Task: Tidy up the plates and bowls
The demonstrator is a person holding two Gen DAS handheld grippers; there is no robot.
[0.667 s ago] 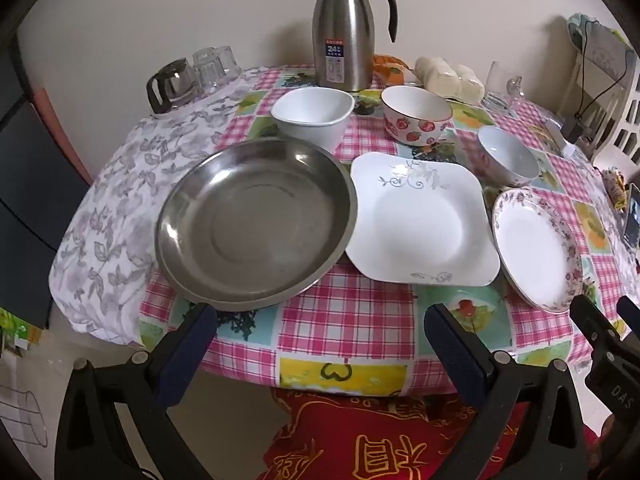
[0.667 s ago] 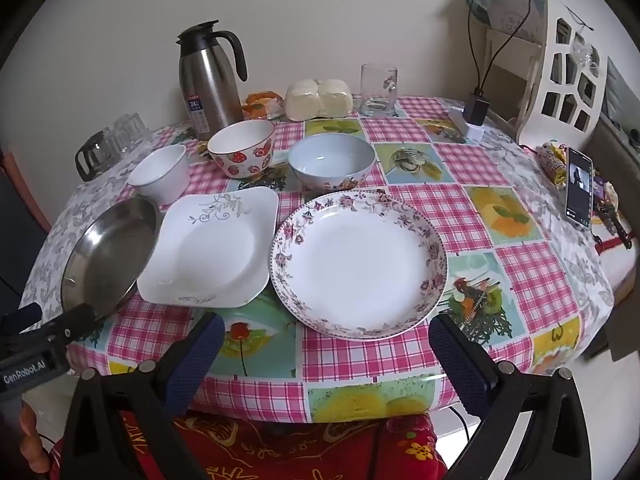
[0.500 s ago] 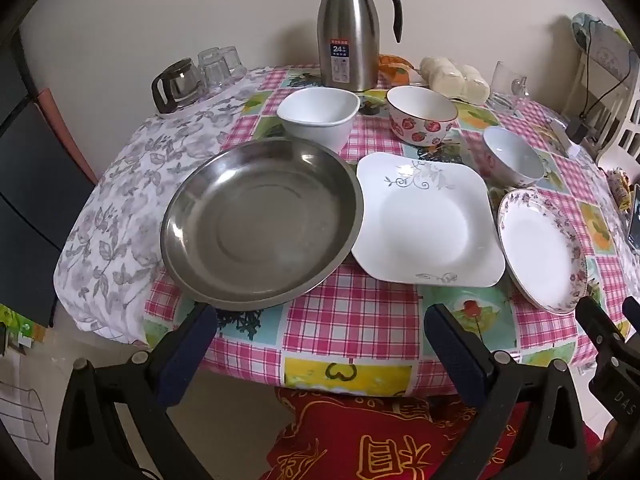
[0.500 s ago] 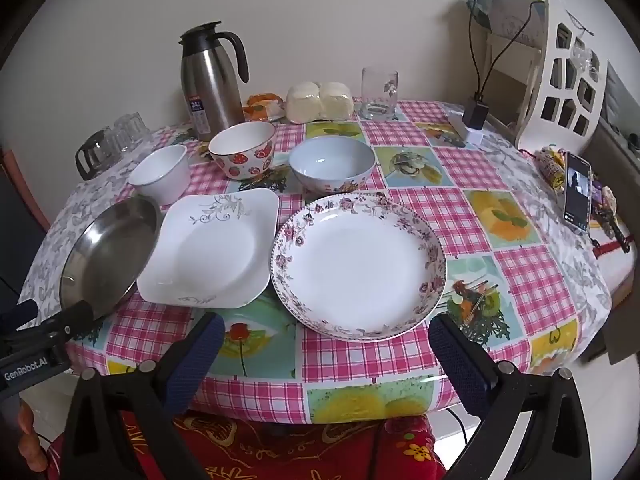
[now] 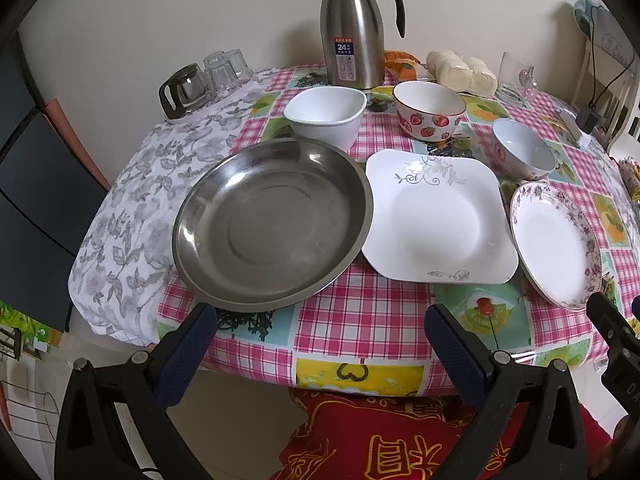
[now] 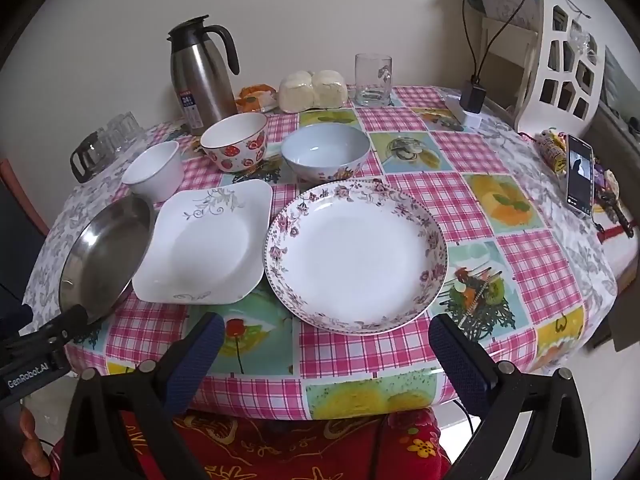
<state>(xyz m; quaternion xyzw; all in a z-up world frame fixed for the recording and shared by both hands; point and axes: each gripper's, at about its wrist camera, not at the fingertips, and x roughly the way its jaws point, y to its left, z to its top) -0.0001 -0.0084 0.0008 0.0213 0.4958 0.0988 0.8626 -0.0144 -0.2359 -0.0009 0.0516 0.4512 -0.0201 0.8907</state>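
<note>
On the round table with the pink checked picture cloth point(image 6: 472, 152), three plates lie in a front row: a round stainless-steel dish point(image 5: 272, 224) at the left, a square white plate with grey scrollwork point(image 5: 436, 216) touching its rim, and a round white plate with a pink floral border point(image 6: 356, 256) just beside that. Behind them stand a plain white squarish bowl point(image 5: 326, 116), a strawberry-patterned bowl point(image 5: 430, 114) and a pale blue bowl point(image 6: 325, 152), each apart from the others. Both tools hover off the near table edge: the left gripper point(image 5: 320, 344) faces the steel dish, the right gripper point(image 6: 322, 350) faces the floral plate, each spread wide and holding nothing. Nothing looks stacked yet, so this seems to be the approach before a first pick. A likely next move is closing one gripper over a plate's near rim and lifting it onto a neighbour; the shallow, glossy rims call for a low, level entry and a firm pinch.
</note>
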